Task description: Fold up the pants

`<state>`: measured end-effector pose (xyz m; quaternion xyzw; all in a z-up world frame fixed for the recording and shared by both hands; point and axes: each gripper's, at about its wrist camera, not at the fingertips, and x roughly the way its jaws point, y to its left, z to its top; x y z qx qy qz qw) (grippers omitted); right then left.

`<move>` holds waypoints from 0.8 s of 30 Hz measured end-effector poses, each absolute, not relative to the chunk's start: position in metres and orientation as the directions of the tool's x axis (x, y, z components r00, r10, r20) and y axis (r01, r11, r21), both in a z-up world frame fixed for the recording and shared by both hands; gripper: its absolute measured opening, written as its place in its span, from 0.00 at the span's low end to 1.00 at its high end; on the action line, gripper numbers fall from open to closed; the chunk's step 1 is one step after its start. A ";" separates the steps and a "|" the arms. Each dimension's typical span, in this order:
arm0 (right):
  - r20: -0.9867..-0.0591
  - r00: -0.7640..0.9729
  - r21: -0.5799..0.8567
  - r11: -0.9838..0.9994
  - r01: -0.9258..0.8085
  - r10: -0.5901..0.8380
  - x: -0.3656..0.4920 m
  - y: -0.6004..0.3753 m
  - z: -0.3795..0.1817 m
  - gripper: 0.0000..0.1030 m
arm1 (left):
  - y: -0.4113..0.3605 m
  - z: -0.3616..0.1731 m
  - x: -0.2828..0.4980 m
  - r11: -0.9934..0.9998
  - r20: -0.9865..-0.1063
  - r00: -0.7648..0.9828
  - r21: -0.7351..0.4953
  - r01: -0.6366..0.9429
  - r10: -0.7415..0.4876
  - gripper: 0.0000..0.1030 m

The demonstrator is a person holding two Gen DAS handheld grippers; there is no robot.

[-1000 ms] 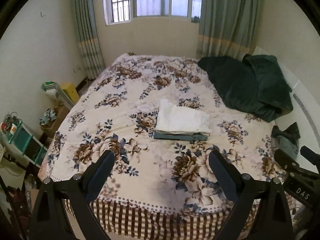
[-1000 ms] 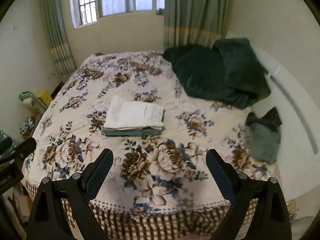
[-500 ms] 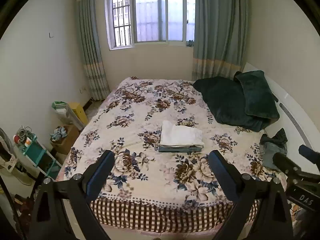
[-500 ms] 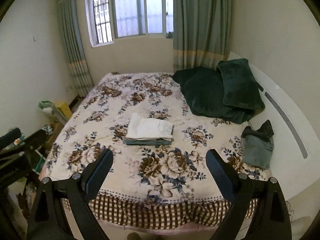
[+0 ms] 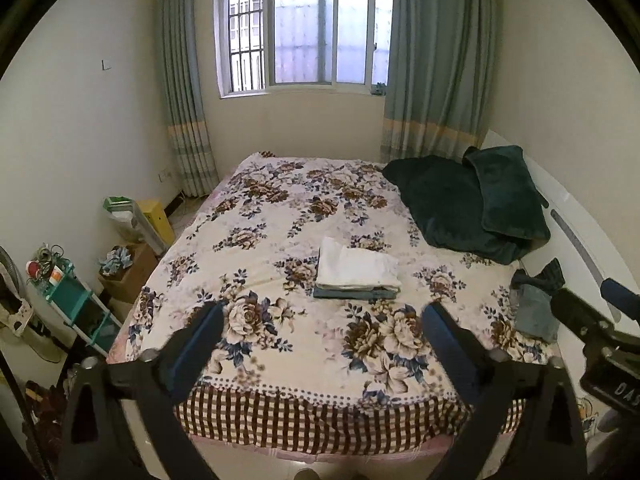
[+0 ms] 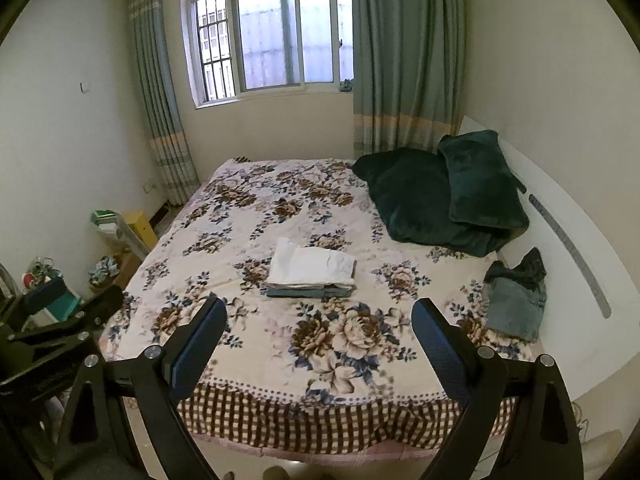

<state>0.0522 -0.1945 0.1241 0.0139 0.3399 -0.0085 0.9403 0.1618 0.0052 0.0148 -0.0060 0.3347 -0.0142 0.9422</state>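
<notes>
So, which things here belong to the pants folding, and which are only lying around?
Belong to the job:
- folded white pants on top of the stack
- folded blue-grey pants under them
- crumpled jeans at the bed's right edge, probably next
- left gripper, open
- right gripper, open

Just lying about:
- dark green blanket
- green pillow
- teal shelf

both wrist views looked from beyond the near end of the bed (image 5: 280, 364), well back, facing the far window (image 5: 316, 28). the right view sat further right. both shared bed, window and curtains (image 6: 404, 56).
</notes>
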 end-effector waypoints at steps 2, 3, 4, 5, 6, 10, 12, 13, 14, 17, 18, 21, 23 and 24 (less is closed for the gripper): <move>-0.646 0.764 0.032 0.999 0.024 0.003 0.065 -0.194 0.122 0.93 | 0.005 0.017 0.165 1.000 -0.614 0.789 -0.019 0.017 -0.025 1.00; -0.647 0.762 0.034 0.999 0.026 0.002 0.073 -0.195 0.118 0.93 | 0.005 0.018 0.168 1.000 -0.605 0.796 -0.017 0.015 -0.022 1.00; -0.649 0.760 0.035 0.999 0.033 -0.003 0.080 -0.195 0.116 0.93 | 0.004 0.018 0.172 1.000 -0.601 0.799 -0.015 0.012 -0.019 1.00; -0.650 0.760 0.036 0.999 0.040 -0.007 0.087 -0.196 0.114 0.93 | 0.004 0.018 0.175 1.000 -0.596 0.803 -0.014 0.008 -0.015 1.00; -0.653 0.757 0.035 0.998 0.050 -0.015 0.094 -0.196 0.112 0.93 | 0.003 0.017 0.179 1.000 -0.592 0.806 -0.006 0.004 -0.007 1.00; -0.656 0.753 0.018 0.997 0.078 -0.047 0.122 -0.199 0.101 0.93 | 0.000 0.007 0.194 1.000 -0.604 0.797 0.012 -0.002 0.009 1.00; -0.663 0.747 0.018 0.996 0.085 -0.051 0.135 -0.201 0.095 0.93 | 0.000 0.000 0.201 1.000 -0.617 0.787 -0.003 0.003 -0.004 1.00; -0.669 0.741 0.018 0.996 0.090 -0.054 0.141 -0.202 0.091 0.93 | 0.001 -0.004 0.205 1.000 -0.624 0.781 0.001 -0.005 0.004 1.00; -0.672 0.738 0.017 0.996 0.093 -0.058 0.147 -0.203 0.088 0.93 | 0.000 -0.007 0.208 1.000 -0.633 0.774 -0.002 -0.002 0.000 1.00; -0.679 0.731 -0.004 0.995 0.098 -0.075 0.162 -0.203 0.080 0.93 | -0.001 -0.017 0.218 1.000 -0.653 0.757 -0.004 0.000 -0.002 1.00; -0.682 0.727 -0.014 0.995 0.100 -0.083 0.167 -0.203 0.077 0.93 | -0.002 -0.020 0.221 1.000 -0.658 0.753 -0.002 0.004 -0.005 1.00; -0.690 0.719 -0.023 0.995 0.098 -0.087 0.179 -0.201 0.070 0.93 | -0.005 -0.027 0.229 1.000 -0.672 0.741 0.013 0.008 0.003 1.00; -0.698 0.710 -0.032 0.995 0.095 -0.091 0.186 -0.199 0.064 0.93 | -0.006 -0.031 0.233 1.000 -0.678 0.735 0.018 0.006 0.008 1.00; -0.701 0.708 -0.029 0.995 0.093 -0.087 0.187 -0.198 0.063 0.93 | -0.006 -0.032 0.235 1.000 -0.681 0.732 0.018 0.006 0.008 1.00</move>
